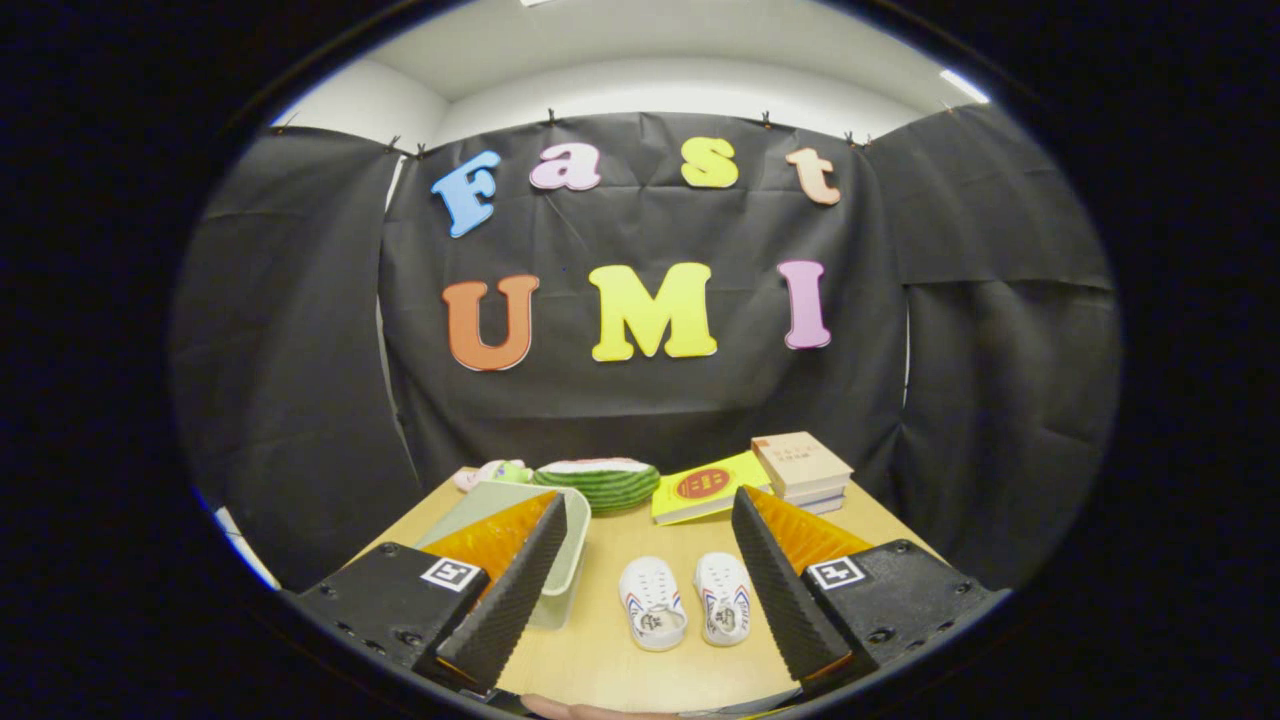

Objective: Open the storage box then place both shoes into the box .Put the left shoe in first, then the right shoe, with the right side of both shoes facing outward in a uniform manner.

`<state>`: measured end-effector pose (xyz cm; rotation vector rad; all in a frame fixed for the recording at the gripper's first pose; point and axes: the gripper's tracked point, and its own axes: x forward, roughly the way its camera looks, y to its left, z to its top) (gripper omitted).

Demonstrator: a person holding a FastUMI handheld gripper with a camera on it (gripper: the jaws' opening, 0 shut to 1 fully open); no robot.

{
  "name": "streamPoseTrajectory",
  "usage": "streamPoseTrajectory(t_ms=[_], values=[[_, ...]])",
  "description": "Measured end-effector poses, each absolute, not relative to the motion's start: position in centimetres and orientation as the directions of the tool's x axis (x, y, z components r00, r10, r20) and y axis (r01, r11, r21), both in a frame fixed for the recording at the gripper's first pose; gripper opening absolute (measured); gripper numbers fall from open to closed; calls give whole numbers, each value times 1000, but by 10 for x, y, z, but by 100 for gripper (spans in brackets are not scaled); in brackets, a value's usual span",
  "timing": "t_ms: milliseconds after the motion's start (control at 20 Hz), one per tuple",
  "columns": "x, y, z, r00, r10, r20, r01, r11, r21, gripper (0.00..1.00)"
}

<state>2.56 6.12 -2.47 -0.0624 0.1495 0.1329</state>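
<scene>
Hand-held gripper (645, 590) spread wide, empty, hovering over shoes (685, 600) mid-frame; box (572, 560) lower left still lidded, open first.

White shoes (686, 598) side by side, closed storage box (560, 560) beside

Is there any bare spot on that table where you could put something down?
Yes. Bare table lies between the two white shoes and the yellow book, and just in front of the shoes. The far edge is crowded: watermelon slice, yellow book, stacked books. The storage box fills the left. The gripper fingers are open.
</scene>
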Motion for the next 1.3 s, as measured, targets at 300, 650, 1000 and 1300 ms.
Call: streamPoseTrajectory(t_ms=[300,650,1000,1300], values=[[76,43,-69,958,132,-256,-129,991,29,100],[136,40,-121,891,266,-368,-199,957,211,99],[175,63,-172,737,511,-442,-284,828,484,99],[204,77,-210,606,673,-424,-275,677,682,99]])
